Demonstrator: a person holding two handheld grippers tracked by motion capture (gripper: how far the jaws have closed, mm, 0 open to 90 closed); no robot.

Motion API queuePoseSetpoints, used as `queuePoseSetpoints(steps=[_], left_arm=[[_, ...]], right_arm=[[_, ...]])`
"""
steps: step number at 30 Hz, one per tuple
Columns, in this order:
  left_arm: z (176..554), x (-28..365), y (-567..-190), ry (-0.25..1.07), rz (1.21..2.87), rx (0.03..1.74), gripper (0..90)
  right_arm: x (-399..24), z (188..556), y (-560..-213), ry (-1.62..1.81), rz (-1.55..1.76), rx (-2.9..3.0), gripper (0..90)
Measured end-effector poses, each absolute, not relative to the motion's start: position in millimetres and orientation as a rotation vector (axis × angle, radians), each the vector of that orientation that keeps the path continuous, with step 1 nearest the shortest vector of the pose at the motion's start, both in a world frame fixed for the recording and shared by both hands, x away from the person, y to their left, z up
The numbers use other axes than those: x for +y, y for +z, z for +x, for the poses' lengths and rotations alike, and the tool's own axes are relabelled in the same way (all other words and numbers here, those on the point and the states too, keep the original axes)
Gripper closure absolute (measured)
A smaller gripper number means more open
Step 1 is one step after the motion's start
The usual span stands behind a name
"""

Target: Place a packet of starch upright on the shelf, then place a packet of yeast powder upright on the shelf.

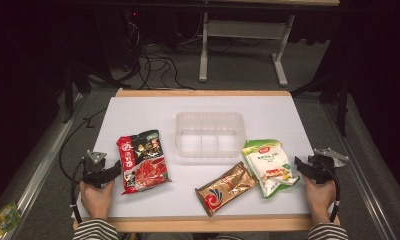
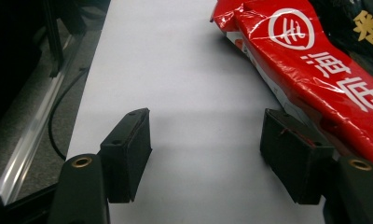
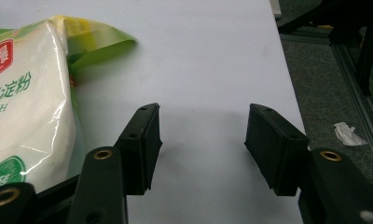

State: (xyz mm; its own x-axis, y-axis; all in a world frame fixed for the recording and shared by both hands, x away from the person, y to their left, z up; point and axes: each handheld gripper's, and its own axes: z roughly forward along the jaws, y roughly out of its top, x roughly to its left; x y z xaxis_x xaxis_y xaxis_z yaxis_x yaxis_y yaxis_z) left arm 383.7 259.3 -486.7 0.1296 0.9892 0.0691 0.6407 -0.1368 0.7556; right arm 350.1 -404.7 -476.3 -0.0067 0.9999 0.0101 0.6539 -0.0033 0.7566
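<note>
Three food packs lie on the white table top (image 1: 148, 107): a red and black pack (image 1: 142, 161) at the left, a gold-brown pack (image 1: 226, 188) near the front, a green and white starch bag (image 1: 266, 165) at the right. Behind them stands a clear plastic tub (image 1: 209, 133), nothing in it. My left gripper (image 1: 119, 168) rests at the table's left edge, open, just left of the red pack (image 2: 310, 60); bare table lies between its jaws (image 2: 205, 149). My right gripper (image 1: 297, 164) sits open at the right edge, beside the starch bag (image 3: 26, 107), its jaws (image 3: 203, 147) over bare table.
The table has a wooden front rim (image 1: 208, 224). Grey floor surrounds it, with a metal rail (image 1: 38, 175) at the left, cables (image 1: 153, 62) and a white table frame (image 1: 243, 35) behind. A scrap of paper (image 3: 348, 133) lies on the floor at the right.
</note>
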Motion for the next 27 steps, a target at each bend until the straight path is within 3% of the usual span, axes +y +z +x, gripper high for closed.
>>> queuePoseSetpoints(steps=[12,16,27], left_arm=[[382.8,258.1,-486.4,0.805,1.852,1.564,34.1],[382.5,257.2,-486.7,0.817,1.854,1.556,34.2],[381.9,256.7,-486.6,0.82,1.858,1.547,34.1]], right_arm=[[-406.2,351.0,-476.6,0.797,1.735,1.716,45.3],[-404.1,349.5,-476.1,0.775,1.725,1.686,40.4],[-411.2,346.9,-474.3,0.9,1.718,1.702,44.6]])
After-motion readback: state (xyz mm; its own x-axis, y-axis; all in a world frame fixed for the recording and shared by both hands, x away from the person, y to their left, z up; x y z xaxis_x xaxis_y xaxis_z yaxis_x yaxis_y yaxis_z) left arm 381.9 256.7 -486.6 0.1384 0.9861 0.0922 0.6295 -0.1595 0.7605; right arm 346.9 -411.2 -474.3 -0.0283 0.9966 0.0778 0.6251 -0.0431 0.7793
